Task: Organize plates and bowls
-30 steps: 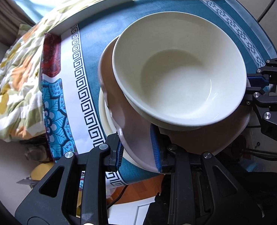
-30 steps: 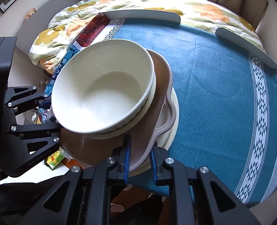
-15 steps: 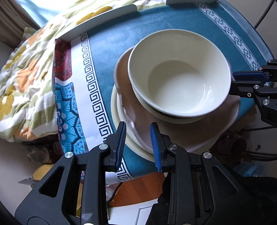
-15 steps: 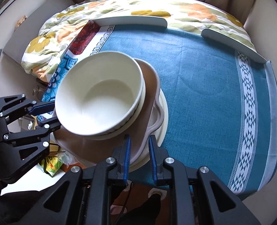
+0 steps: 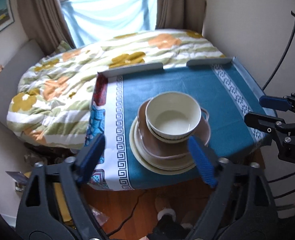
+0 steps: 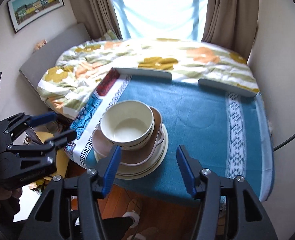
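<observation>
Only the letters "DA" can be read, on the right tongs (image 5: 267,110), cut off at the frame edge.

The bowl (image 5: 173,120) looks like glossy cream ceramic, smooth inside. The brown dish (image 5: 157,148) under it is matt. Woven blue cloth (image 5: 217,100) covers the worktop. At six o'clock, the floor (image 5: 139,206) is polished wood.

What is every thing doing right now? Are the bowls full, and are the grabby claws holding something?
Top bowl: upright, empty, nested in another bowl.
Brown dish: under the bowls, on the plates.
Cream plates: stacked flat on the tablecloth.
Left gripper: jaws opening, nothing between them.
Right gripper: jaws opening, holding nothing.
Curtains: drawn apart.
</observation>
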`<act>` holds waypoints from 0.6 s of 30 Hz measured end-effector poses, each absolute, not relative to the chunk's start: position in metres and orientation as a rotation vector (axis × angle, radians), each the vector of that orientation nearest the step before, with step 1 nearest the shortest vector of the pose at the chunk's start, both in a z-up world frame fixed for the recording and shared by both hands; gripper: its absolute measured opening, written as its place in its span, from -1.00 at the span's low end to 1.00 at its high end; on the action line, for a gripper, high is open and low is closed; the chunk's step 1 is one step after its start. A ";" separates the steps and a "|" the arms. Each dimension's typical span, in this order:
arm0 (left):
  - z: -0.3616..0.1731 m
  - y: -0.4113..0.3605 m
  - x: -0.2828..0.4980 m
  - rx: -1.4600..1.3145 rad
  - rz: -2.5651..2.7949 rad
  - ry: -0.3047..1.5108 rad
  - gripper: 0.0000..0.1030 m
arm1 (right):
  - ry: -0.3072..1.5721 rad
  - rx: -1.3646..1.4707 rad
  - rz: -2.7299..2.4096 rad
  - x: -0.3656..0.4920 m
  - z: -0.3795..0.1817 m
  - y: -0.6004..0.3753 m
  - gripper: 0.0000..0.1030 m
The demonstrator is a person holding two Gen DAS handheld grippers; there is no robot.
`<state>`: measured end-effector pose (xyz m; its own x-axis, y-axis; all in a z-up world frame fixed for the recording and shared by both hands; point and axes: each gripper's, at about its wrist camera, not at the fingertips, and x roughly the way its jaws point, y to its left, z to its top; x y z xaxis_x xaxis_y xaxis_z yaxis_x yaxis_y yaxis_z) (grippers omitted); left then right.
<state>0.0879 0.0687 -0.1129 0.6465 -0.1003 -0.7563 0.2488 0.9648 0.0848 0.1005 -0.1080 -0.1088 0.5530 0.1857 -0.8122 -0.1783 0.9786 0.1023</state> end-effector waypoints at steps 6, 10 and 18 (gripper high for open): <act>-0.048 0.066 0.029 0.145 -0.112 0.643 0.96 | 0.781 -0.021 0.147 0.046 -0.054 -0.123 0.75; -0.011 0.066 -0.006 0.086 -0.092 0.508 0.99 | 0.644 0.013 0.102 0.009 -0.018 -0.134 0.98; 0.008 0.058 -0.048 0.039 -0.103 0.393 0.99 | 0.523 0.030 -0.051 -0.031 0.004 -0.147 0.98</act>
<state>-0.0481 0.0580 0.0079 0.9186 -0.0926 -0.3841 0.1078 0.9940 0.0181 -0.0309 -0.1474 0.0044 0.8650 -0.0410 -0.5001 0.0561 0.9983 0.0152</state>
